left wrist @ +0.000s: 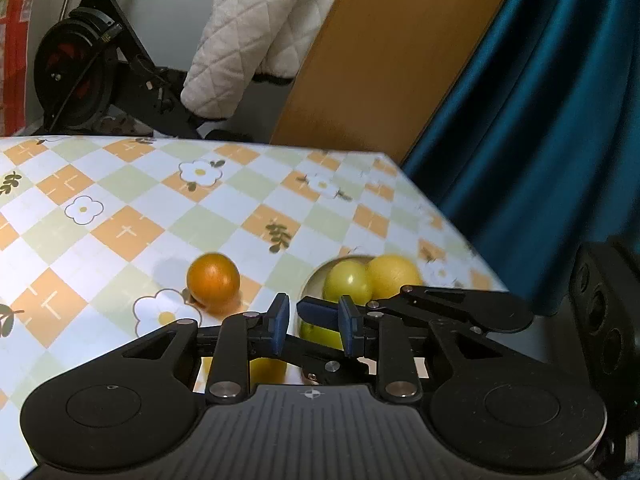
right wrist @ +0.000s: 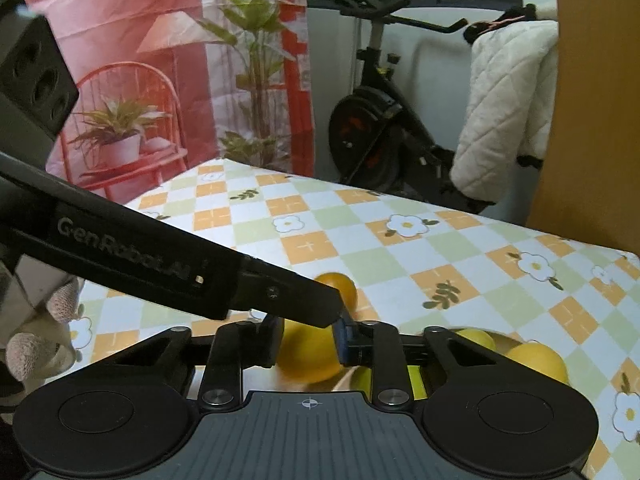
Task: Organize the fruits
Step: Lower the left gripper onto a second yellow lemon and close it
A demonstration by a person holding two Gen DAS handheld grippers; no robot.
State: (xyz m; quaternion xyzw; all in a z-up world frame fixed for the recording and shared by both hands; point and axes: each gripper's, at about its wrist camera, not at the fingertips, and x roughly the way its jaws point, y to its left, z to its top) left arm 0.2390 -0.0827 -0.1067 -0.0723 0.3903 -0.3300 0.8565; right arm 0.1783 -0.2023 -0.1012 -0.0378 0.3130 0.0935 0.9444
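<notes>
Found the right tongs (right wrist: 308,340) clamped on a yellow-orange fruit (right wrist: 308,358), pads pressed to both its sides, fruit blurred, held low in front of the camera and over the near edge of the worktop (left wrist: 120,184). Found the left tongs (left wrist: 314,324) closed down to a narrow gap, with nothing clearly pinched between the pads. Could not tell whether the greenish patch behind that gap was in the grip or just lying beyond it. Noted one blue pad of the right tongs poking into the left wrist view right at that gap, so logged the two tools as crossed, tips just beside each other. Saw the left tongs' long black arm cutting across the right wrist view from the left, tip just over the right tongs' right finger. Spotted a hand in fuzzy beige glove (right wrist: 36,352) at the left edge, under that arm.

Just past the tips: logged a pale round bowl (left wrist: 313,282) on the worktop, near its right edge, holding a green fruit (left wrist: 346,286) and a yellow fruit (left wrist: 394,276), touching each other. Marked a loose orange (left wrist: 213,282) on the checked flower-print cloth, left of the bowl, apart from it.

Farther back, off the worktop: tagged a black exercise bike (left wrist: 80,76), a white quilted coat (left wrist: 248,40) hung next to it, a brown wooden panel (left wrist: 380,60), a teal curtain (left wrist: 540,120), and a red printed backdrop (right wrist: 140,40) with plants.
</notes>
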